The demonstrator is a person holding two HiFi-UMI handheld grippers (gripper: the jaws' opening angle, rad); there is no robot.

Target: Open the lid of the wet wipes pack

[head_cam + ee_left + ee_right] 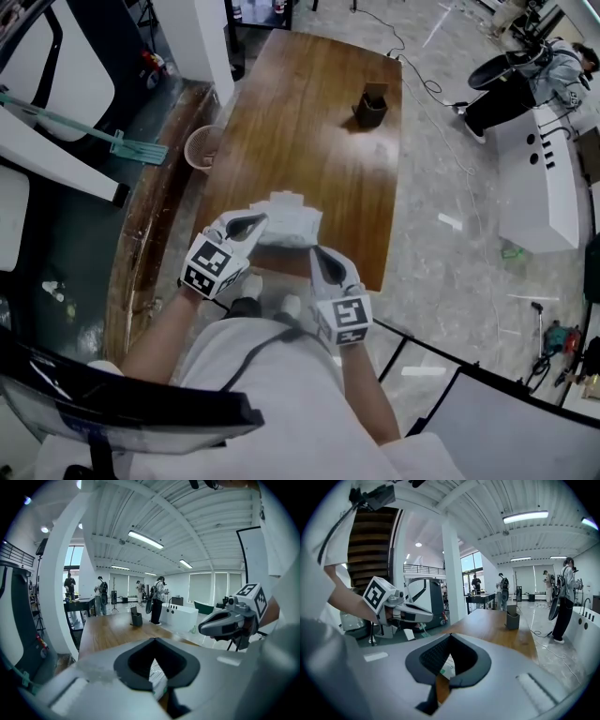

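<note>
Two grippers hold the white wet wipes pack over the worktop's near end: left gripper pinching its left edge, right gripper pinching its near right corner.

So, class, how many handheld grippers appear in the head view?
2: the left gripper grips the wet wipes pack at its left end; the right gripper grips its near right edge. None looks hidden.

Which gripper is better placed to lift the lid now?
Left, probably: both hold the wet wipes pack, but the left gripper pinches nearer its raised part; the right gripper steadies the near corner.
</note>
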